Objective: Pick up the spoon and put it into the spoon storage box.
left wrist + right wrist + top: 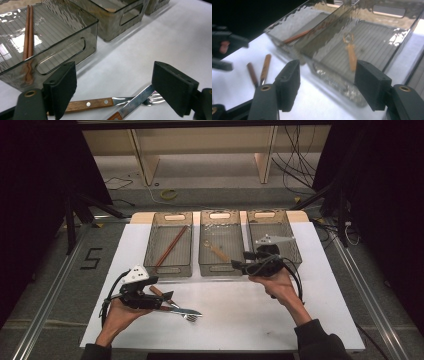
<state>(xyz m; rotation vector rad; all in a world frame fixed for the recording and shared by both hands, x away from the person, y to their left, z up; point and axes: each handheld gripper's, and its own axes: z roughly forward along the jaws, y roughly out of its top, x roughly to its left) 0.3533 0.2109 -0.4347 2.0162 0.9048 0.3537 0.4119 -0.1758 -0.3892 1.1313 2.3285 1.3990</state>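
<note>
Left gripper (170, 296): near the tabletop's front left corner, jaws wide, nothing between them, poised over a wooden-handled fork (105, 102) and knife (132, 105) lying crossed on the white tabletop (240, 315).

Right gripper (239, 261): jaws wide and holding nothing, at the front rim of the middle bin (220, 266), where a wooden spoon (351, 53) lies.

Left bin (168, 269): chopsticks (28, 37).

Chopsticks (171, 247) lie in the left bin (168, 267), a fork (186, 314) on the table before it
</note>
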